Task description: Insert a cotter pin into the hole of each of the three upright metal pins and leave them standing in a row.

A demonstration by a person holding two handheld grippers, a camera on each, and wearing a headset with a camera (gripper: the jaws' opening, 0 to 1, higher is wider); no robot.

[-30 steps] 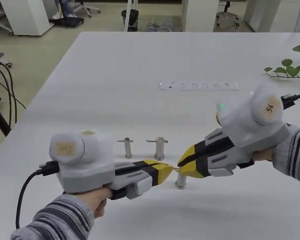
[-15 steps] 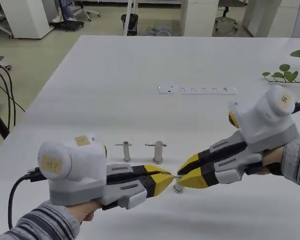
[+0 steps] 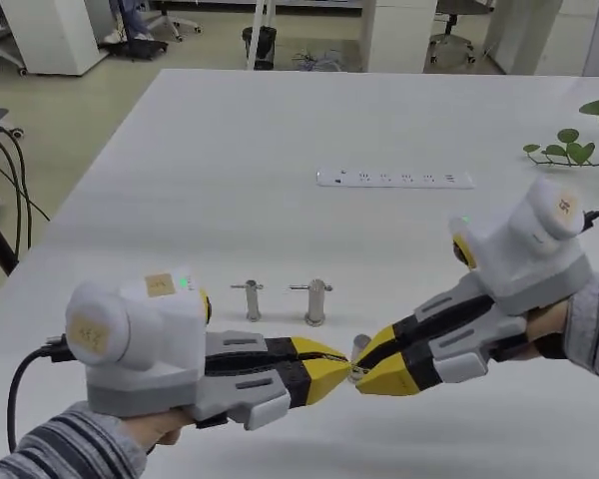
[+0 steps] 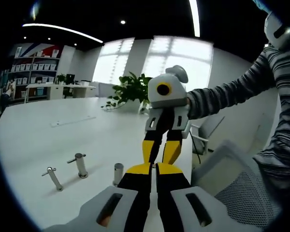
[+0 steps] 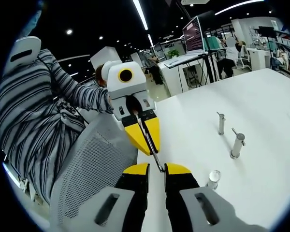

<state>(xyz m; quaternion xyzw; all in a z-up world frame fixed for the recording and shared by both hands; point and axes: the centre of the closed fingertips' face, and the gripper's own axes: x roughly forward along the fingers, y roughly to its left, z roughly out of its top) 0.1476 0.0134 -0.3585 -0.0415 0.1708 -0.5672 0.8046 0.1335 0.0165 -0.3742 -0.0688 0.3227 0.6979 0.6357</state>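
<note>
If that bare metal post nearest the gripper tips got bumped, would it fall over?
Probably: the bare metal pin stands upright and looks slim for its height, so it likely tips easily. Being round, it would probably roll on the smooth table.

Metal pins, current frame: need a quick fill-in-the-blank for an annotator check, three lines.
1. ___ metal pins stand upright on the white table.
2. ___ of them already carry a cotter pin through the top.
3. A loose cotter pin sticks out from the fingers of the ___ gripper, towards the right gripper.

Missing words: three; two; left.
</note>
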